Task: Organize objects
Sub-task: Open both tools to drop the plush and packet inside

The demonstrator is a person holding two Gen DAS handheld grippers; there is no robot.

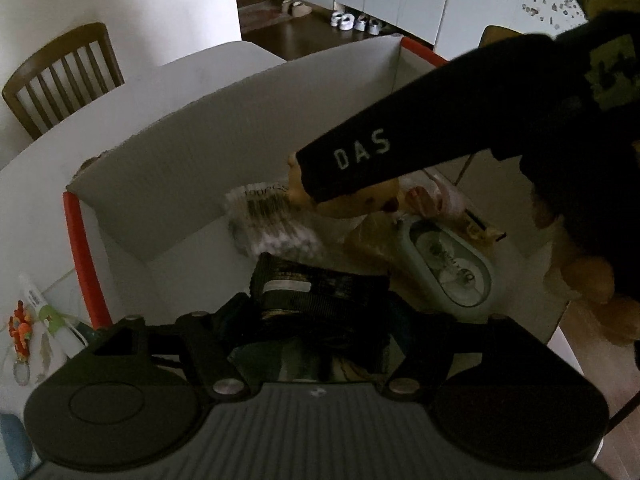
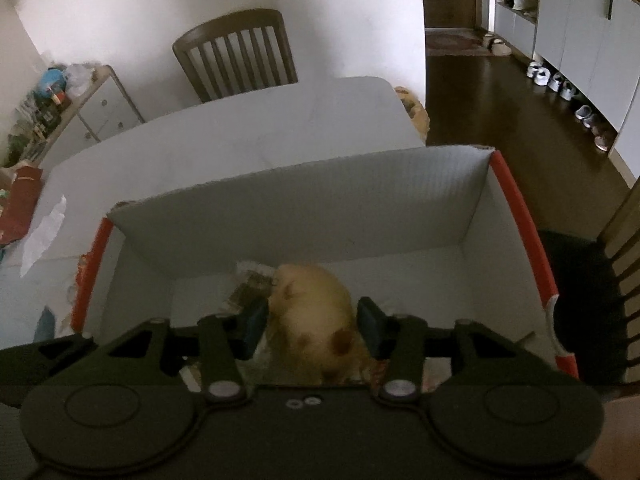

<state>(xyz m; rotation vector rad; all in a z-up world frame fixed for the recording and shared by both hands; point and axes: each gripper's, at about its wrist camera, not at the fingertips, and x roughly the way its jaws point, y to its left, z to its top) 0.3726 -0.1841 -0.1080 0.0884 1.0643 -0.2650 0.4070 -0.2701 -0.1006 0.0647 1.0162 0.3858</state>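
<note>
Cardboard box (image 2: 280,208) with red-edged side walls stands on the white surface (image 2: 240,128), close to its near edge. Left gripper (image 1: 320,316): fingers clamped on a dark folded strap bundle (image 1: 320,292) above the box's near-left part. Beyond it inside the box lie a clear barcoded packet (image 1: 268,216) and a pale green oval case (image 1: 452,268). Right gripper (image 2: 312,324): fingers apart, flanking a cream plush toy (image 2: 312,312) over the box interior; whether they touch it cannot be told.
</note>
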